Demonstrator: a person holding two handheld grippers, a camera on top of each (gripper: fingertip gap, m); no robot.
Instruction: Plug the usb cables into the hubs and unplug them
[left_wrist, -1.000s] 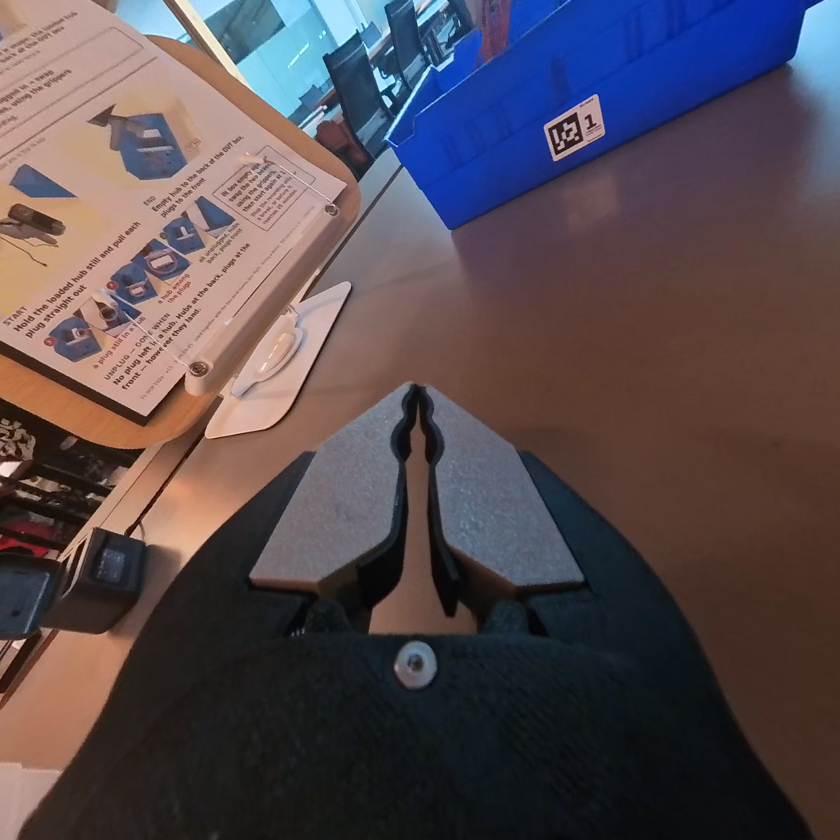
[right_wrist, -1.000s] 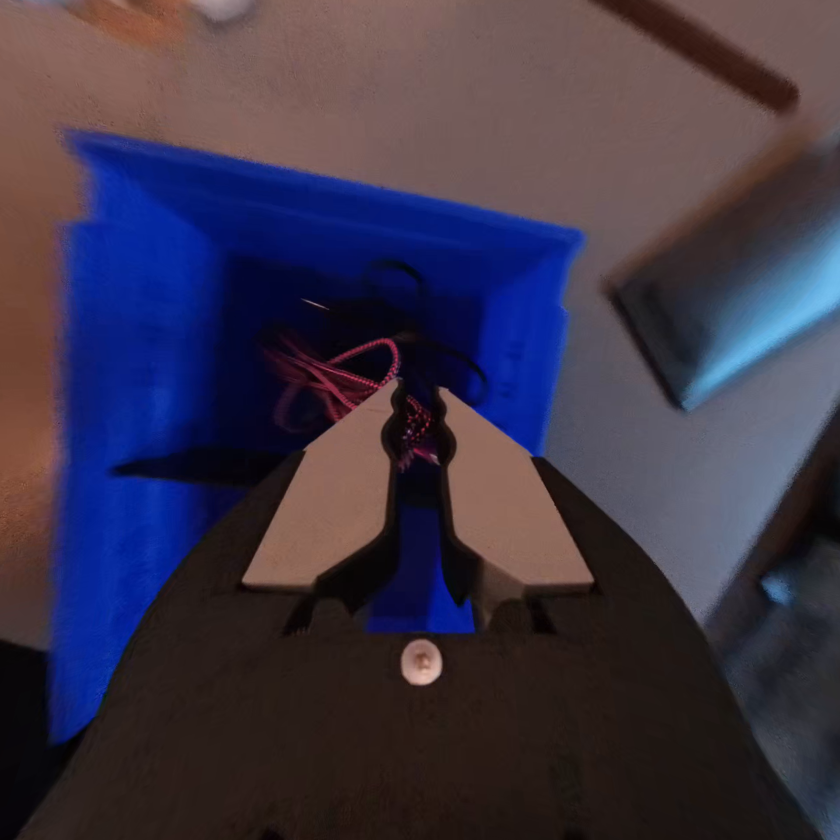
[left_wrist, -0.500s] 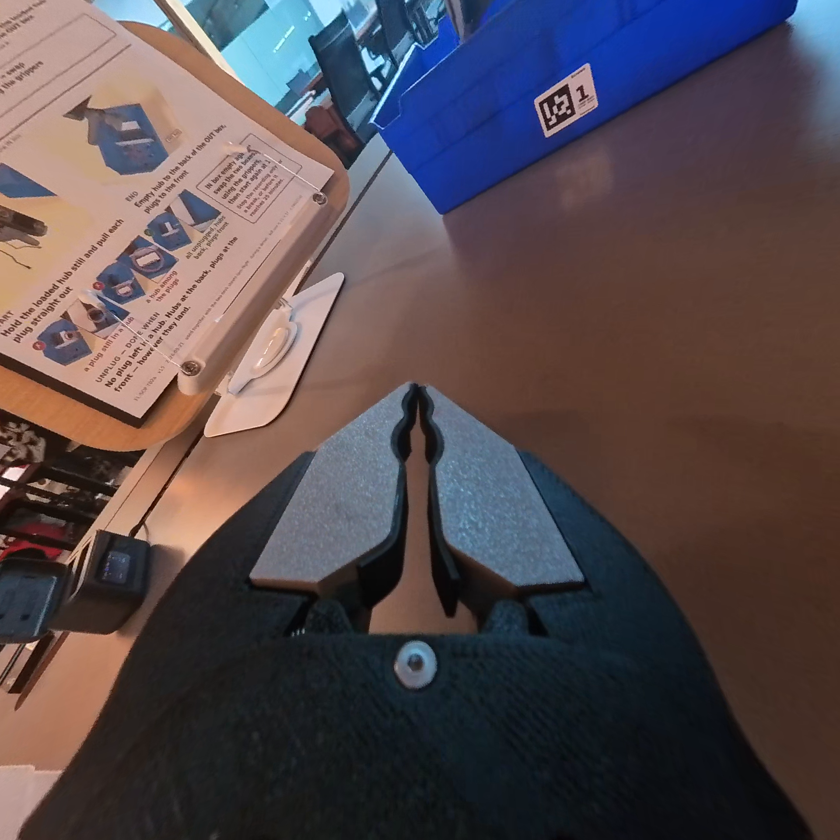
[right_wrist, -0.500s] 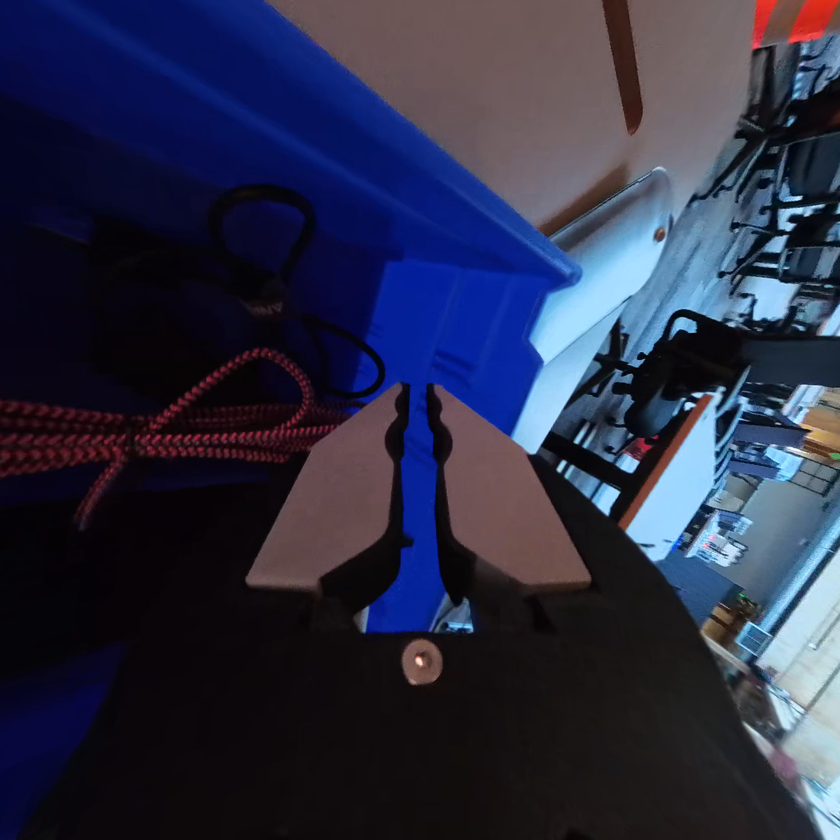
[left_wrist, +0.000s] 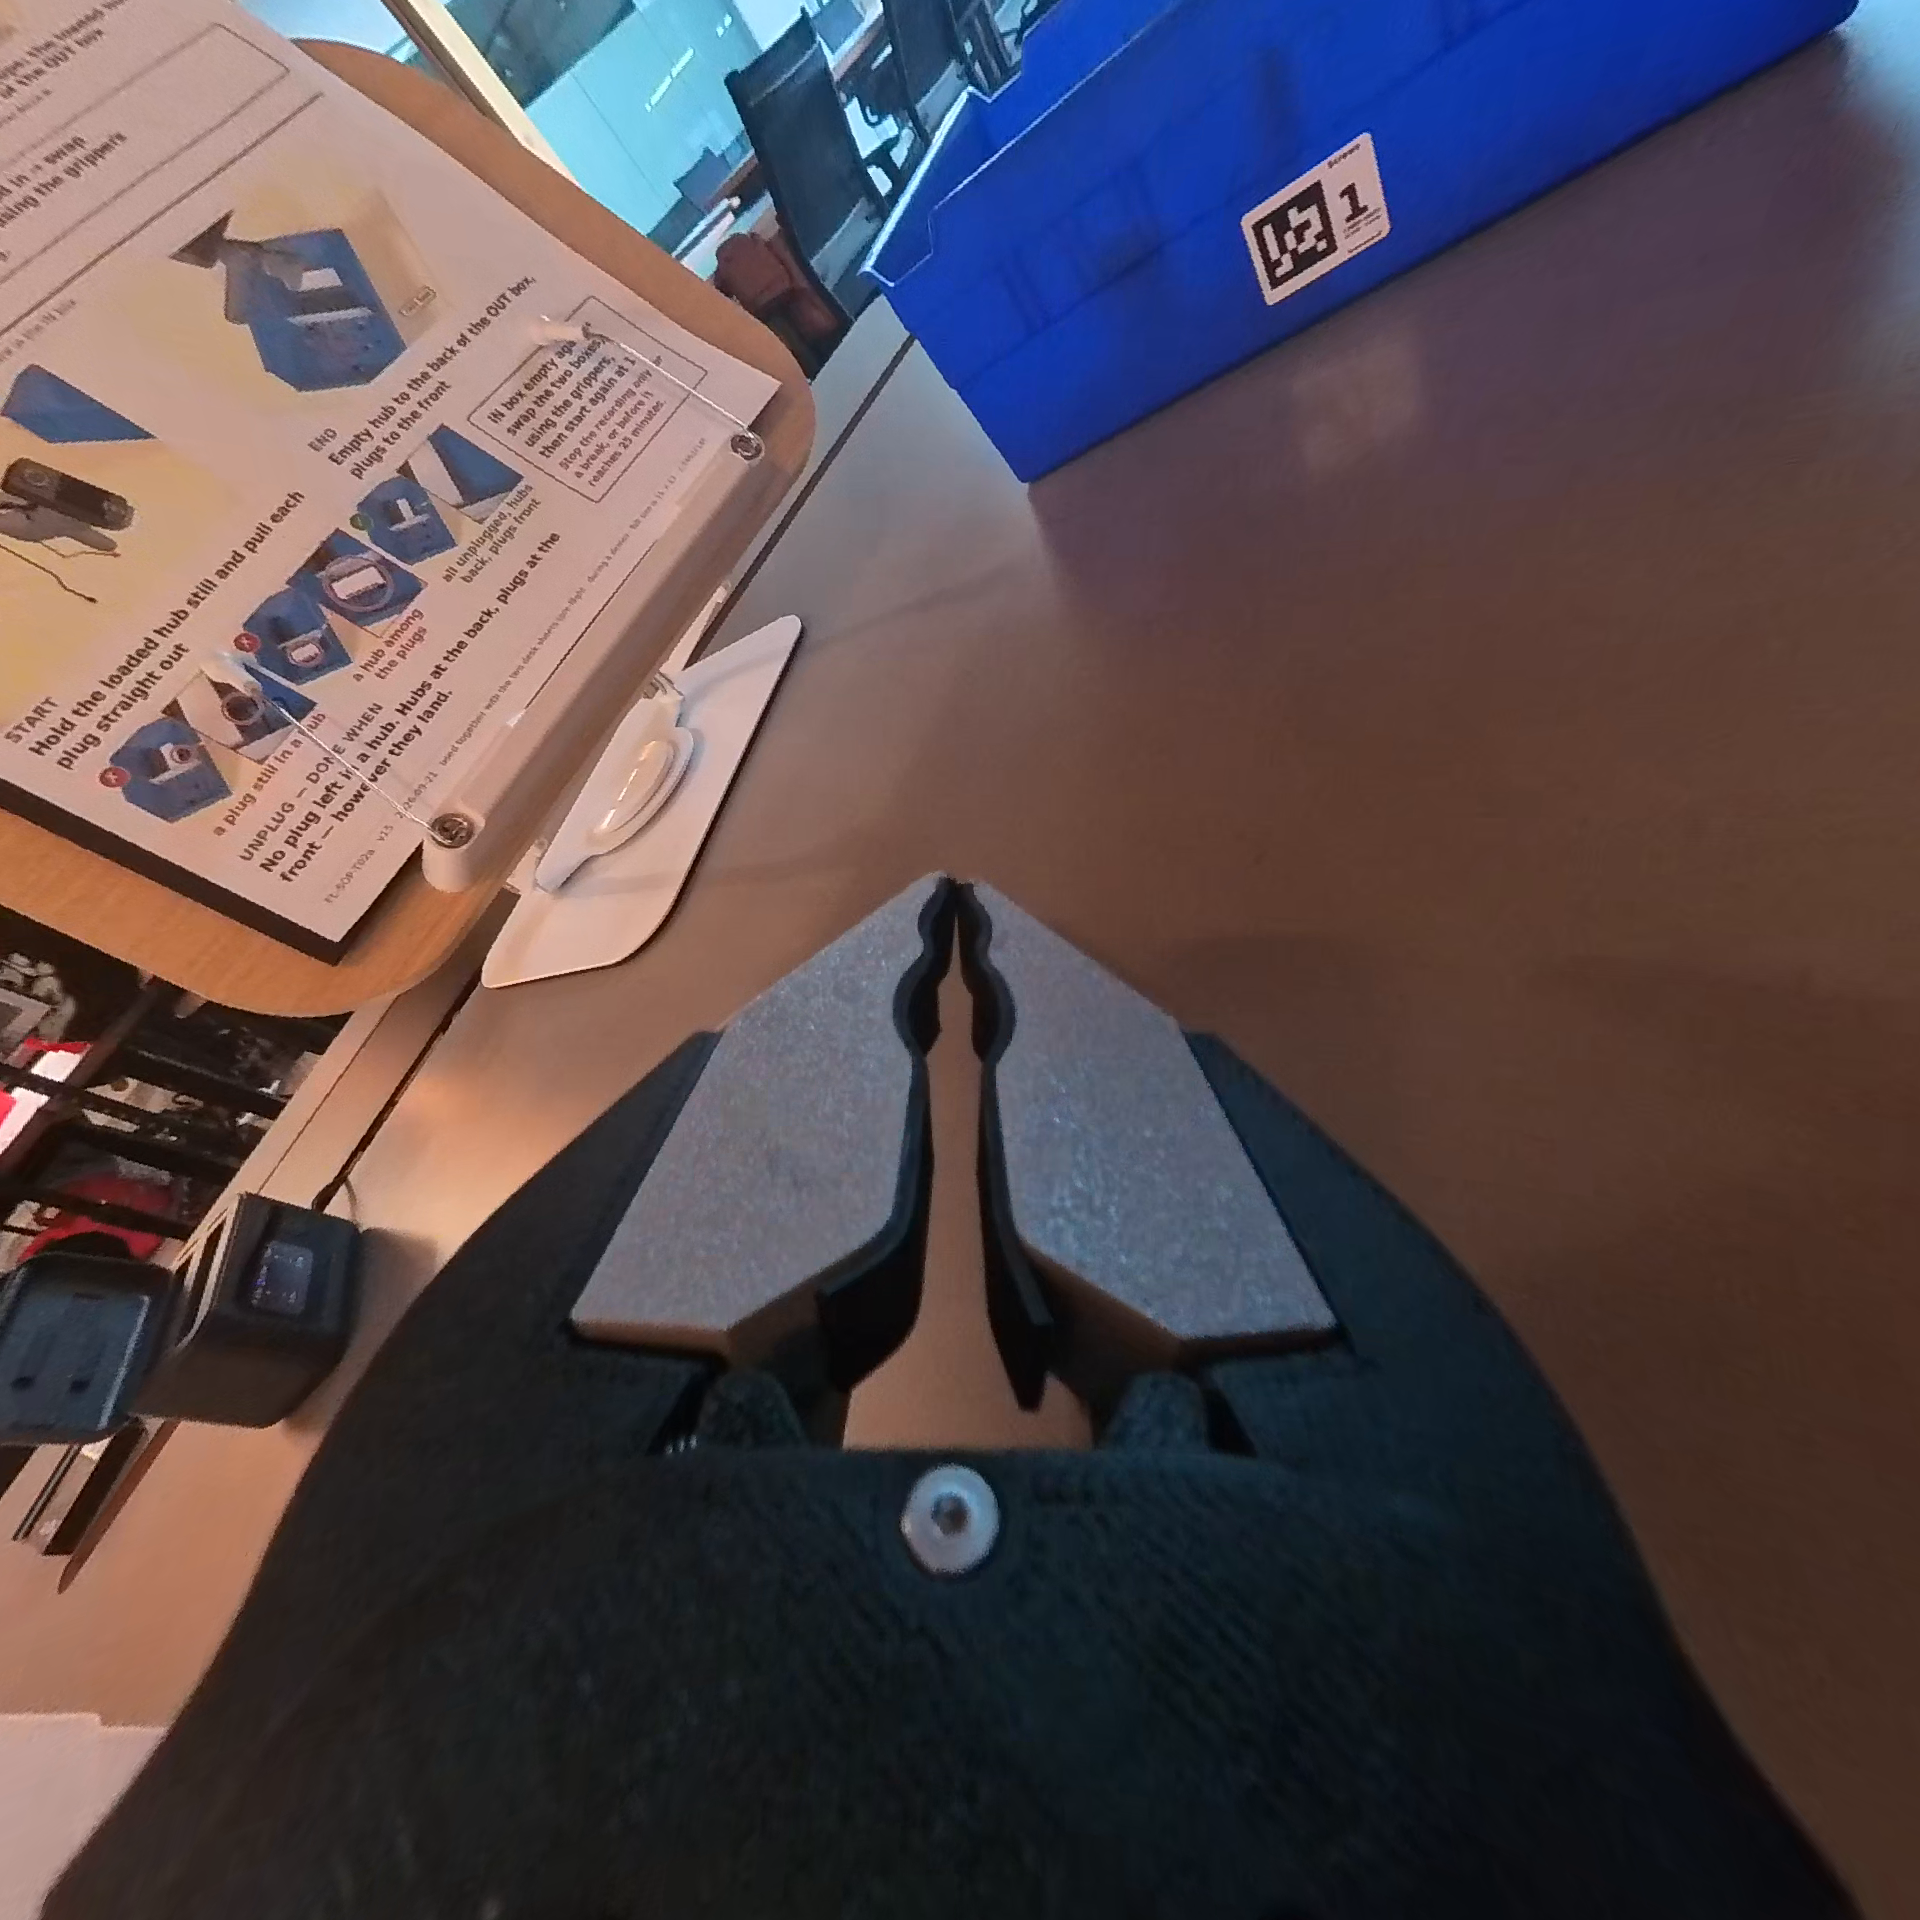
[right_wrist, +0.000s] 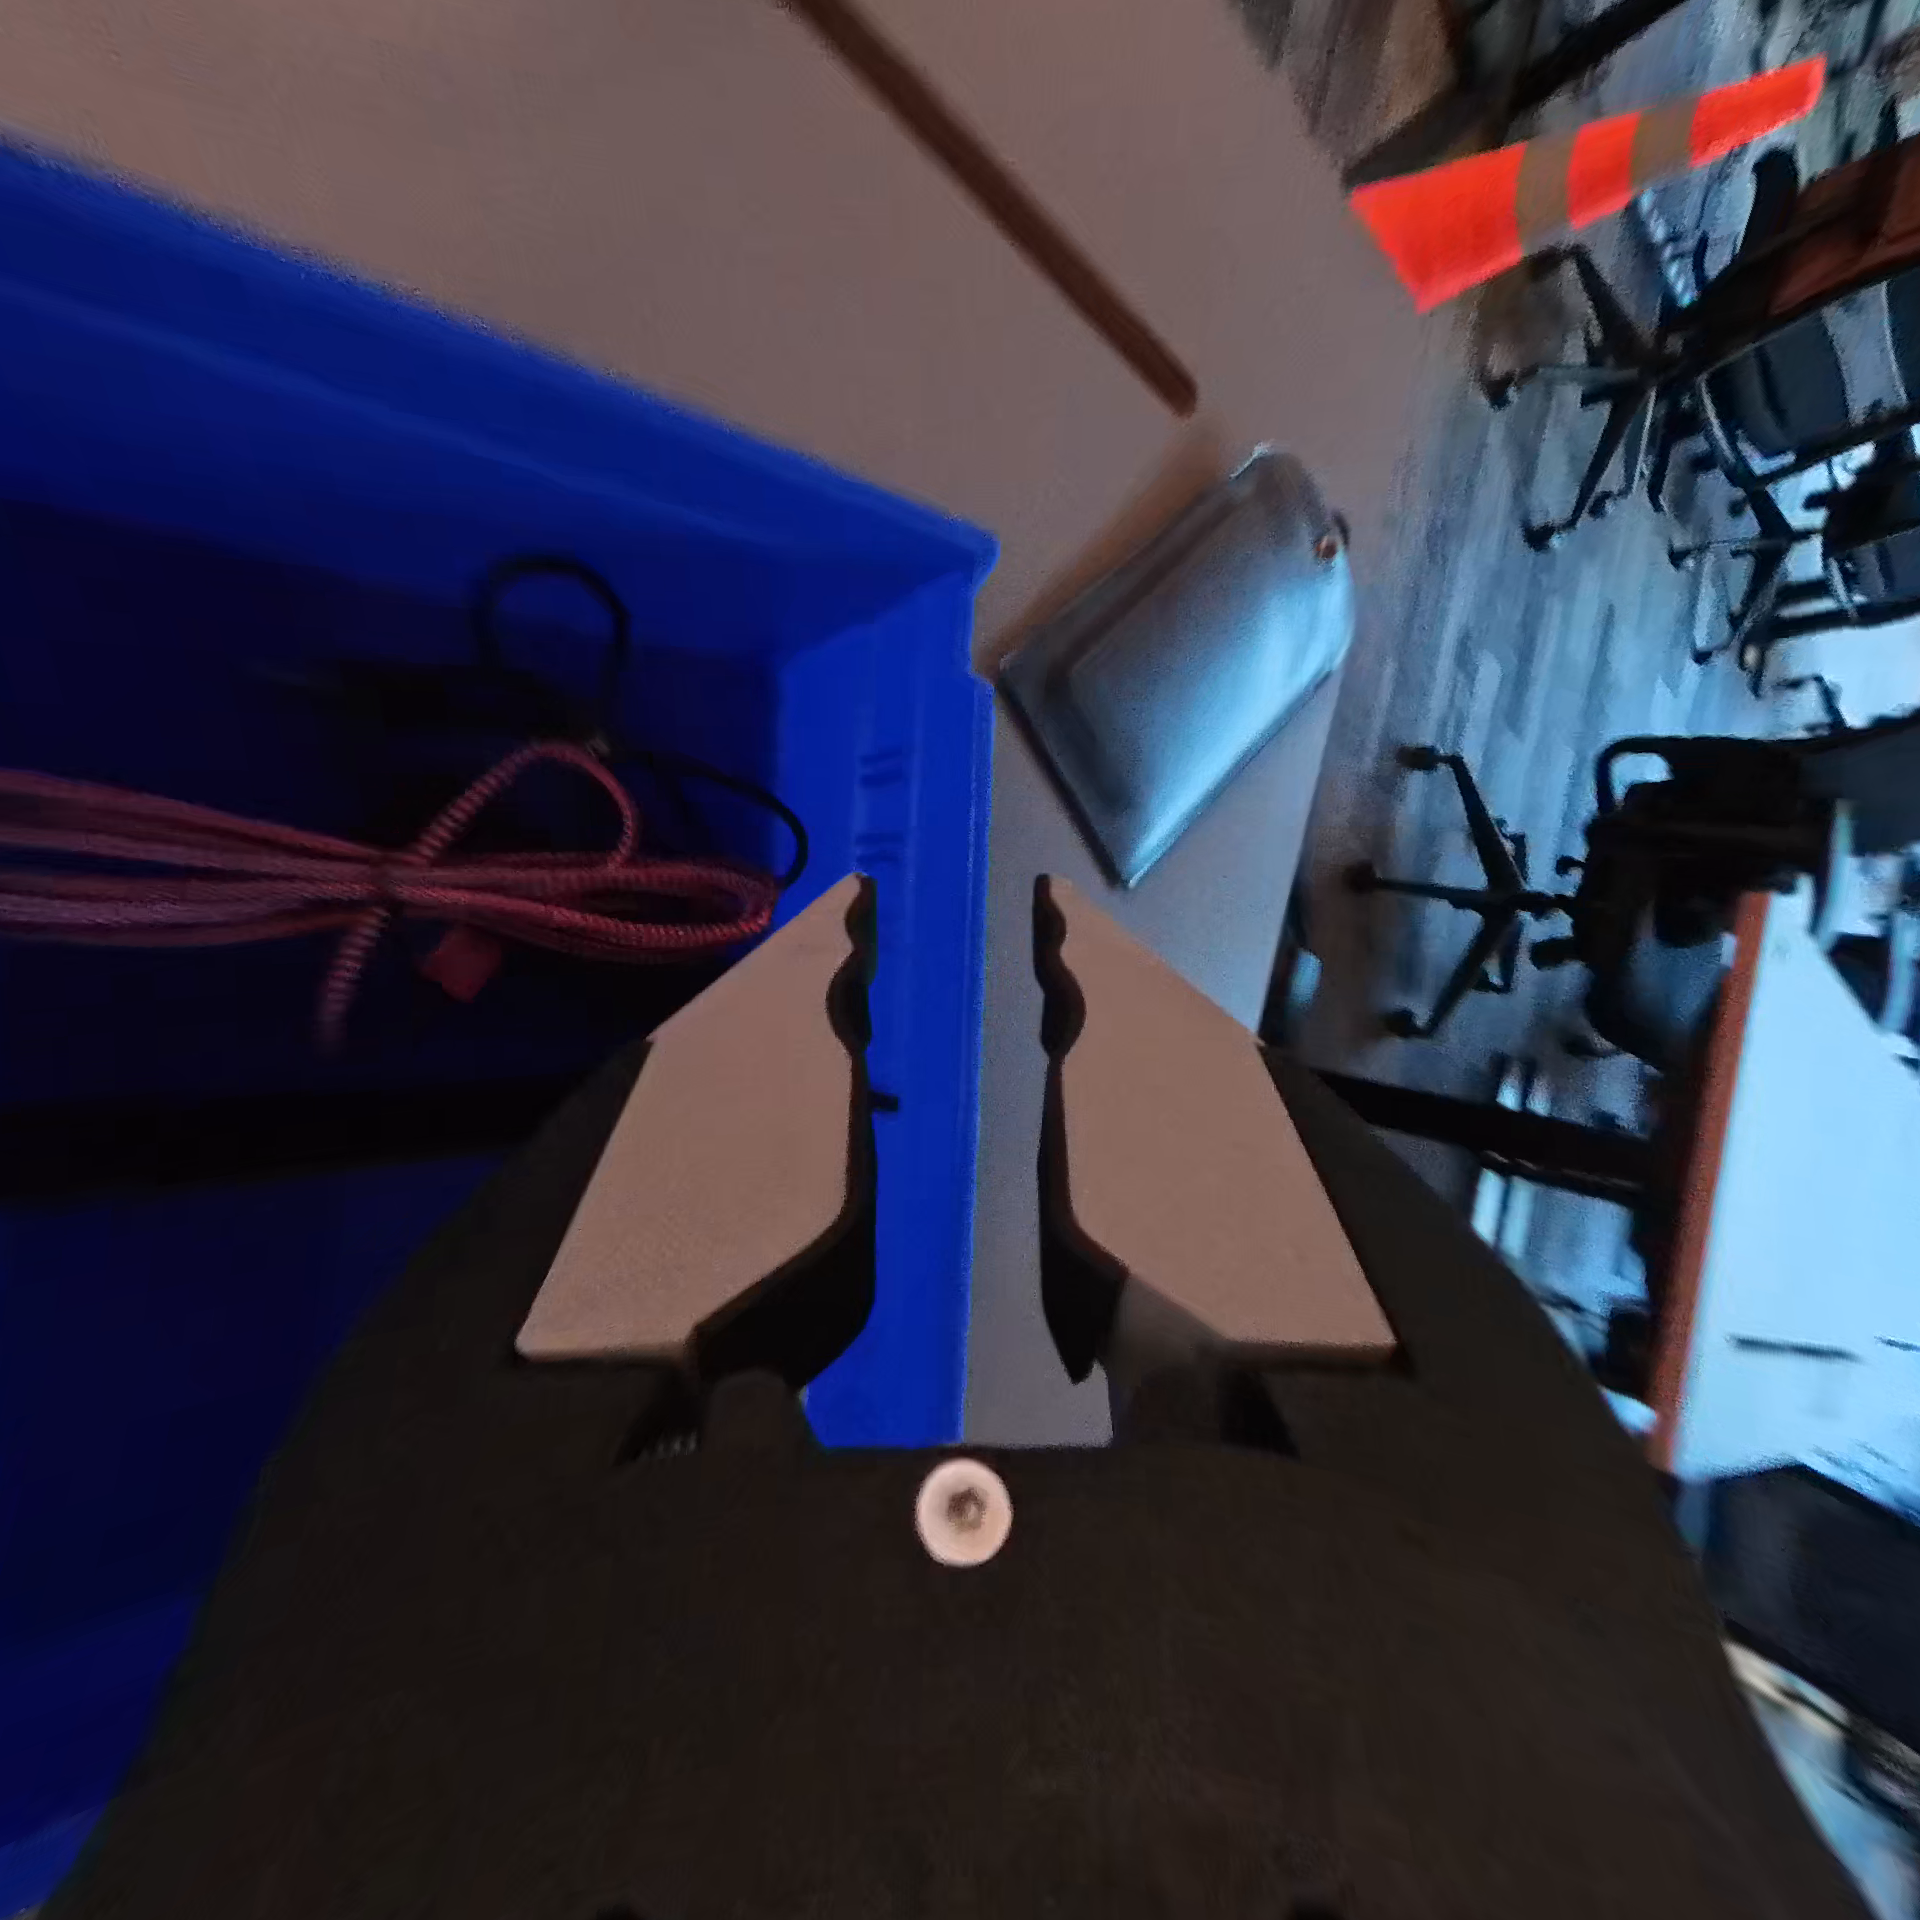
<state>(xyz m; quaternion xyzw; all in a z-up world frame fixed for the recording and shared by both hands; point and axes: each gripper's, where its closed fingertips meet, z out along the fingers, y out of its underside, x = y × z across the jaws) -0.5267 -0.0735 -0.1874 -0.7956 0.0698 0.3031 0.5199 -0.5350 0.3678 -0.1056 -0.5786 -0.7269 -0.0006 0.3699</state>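
Observation:
My left gripper (left_wrist: 956, 885) is shut and empty, low over the brown table (left_wrist: 1455, 831), well short of a blue bin (left_wrist: 1143, 281) at the top right. In the right wrist view, my right gripper (right_wrist: 948, 883) is partly open and empty, and its jaws straddle the right wall of a blue bin (right_wrist: 883, 779). Inside that bin lie a bundled red braided cable (right_wrist: 416, 883) and a thin black cable (right_wrist: 561, 623), left of the fingers. No hub is clearly visible in the dark bin floor.
An instruction sheet on a wooden board (left_wrist: 312, 520) stands on a white stand (left_wrist: 644, 821) at the left. A small black device (left_wrist: 270, 1309) sits at the table's left edge. A grey plate (right_wrist: 1184, 696) lies beyond the bin. Office chairs (right_wrist: 1507, 883) stand off the table. The grippers' ends are close to 45 cm from one another. The grey plate (right_wrist: 1184, 696) sits 25 cm or so from the ends of my right fingers.
My right gripper has opened and shifted right, from above the cables to the bin's right wall. My left gripper has barely moved and stays shut.

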